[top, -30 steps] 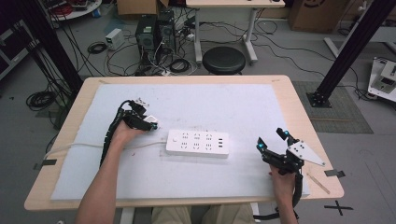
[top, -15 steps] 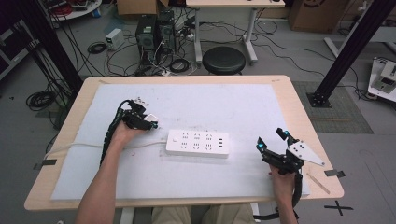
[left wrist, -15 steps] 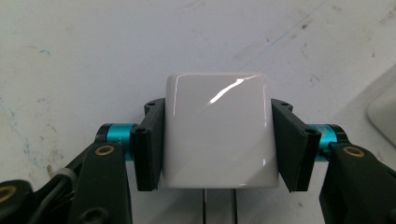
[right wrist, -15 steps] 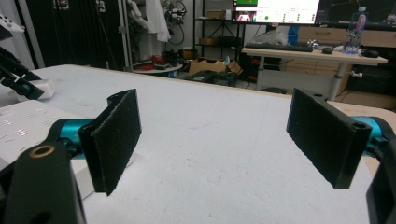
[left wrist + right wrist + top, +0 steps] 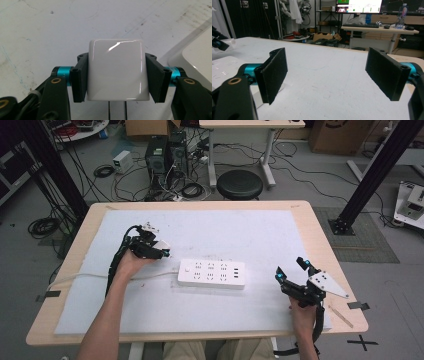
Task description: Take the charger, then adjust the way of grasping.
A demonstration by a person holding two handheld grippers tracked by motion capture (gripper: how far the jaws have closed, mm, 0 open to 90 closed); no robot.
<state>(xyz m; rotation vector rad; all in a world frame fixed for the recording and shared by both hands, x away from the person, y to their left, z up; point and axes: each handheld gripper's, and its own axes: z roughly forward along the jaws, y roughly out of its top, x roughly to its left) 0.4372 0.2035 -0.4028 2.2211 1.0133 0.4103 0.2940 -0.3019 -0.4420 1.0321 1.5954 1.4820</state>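
Left gripper (image 5: 162, 251): left of centre on the table; jaws clamped on the two sides of a white plug adapter (image 5: 117, 70), whose metal prongs show beneath it in the left gripper view.
Power strip (image 5: 212, 273): white, flat at mid-table, just right of the adapter; sockets all vacant, white cord (image 5: 80, 277) trailing left.
Right gripper (image 5: 291, 271): near right edge, jaws wide apart, holding nothing.
Progress: judged early; adapter picked up, not yet seated in a socket; aligning and pressing in remain.
Writing: none legible on adapter or strip.
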